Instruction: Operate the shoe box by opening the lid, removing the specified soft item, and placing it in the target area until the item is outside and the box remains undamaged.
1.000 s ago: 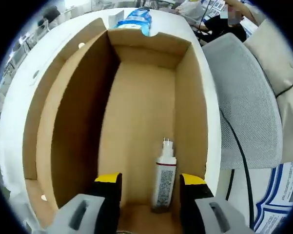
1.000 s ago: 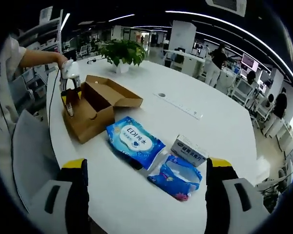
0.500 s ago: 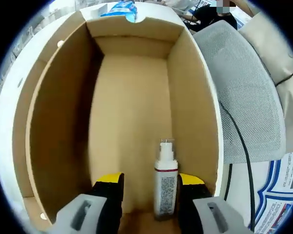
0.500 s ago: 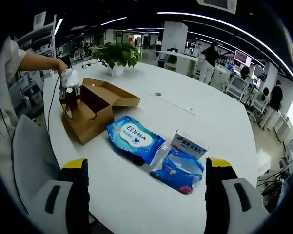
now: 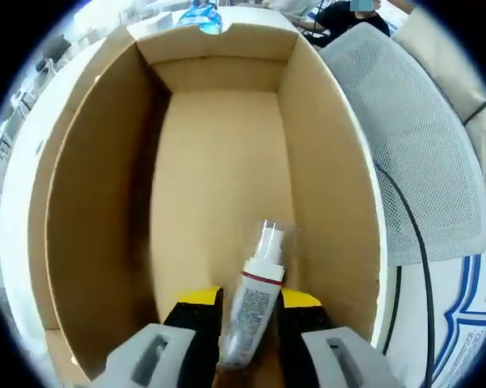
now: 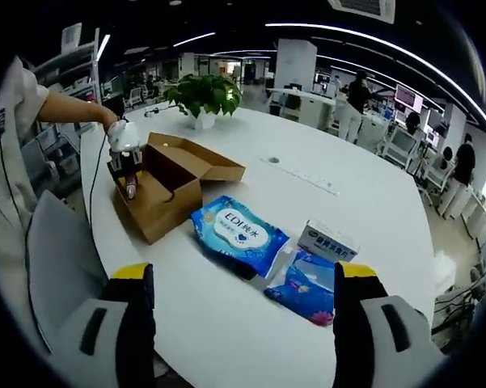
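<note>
A round white table [image 6: 372,194] spans the middle of the right gripper view. At its left sits the open cardboard shoe box [image 6: 166,190], lid folded back. In the left gripper view the box's brown interior [image 5: 218,170] takes up most of the frame, seen from above.

Since half a second ago, the left gripper [image 5: 247,335], at the bottom centre of its view, has closed in: its yellow-tipped jaws, then apart on either side of a small white bottle [image 5: 251,303], are now clamped on it, and the bottle is tilted, cap toward the upper right, where before it stood upright. It is still inside the box, near the lower end. Judged from this, the grasp is made and lifting out is the next step; the tall box walls closely flank the way out.

The right gripper [image 6: 243,323] hangs low in its frame, jaws wide apart, holding nothing.

Right of the box lie a blue wipes pack [image 6: 238,230], a smaller blue pouch [image 6: 307,283] and a small white carton [image 6: 327,241]. A potted plant [image 6: 204,95] stands at the upper left.
</note>
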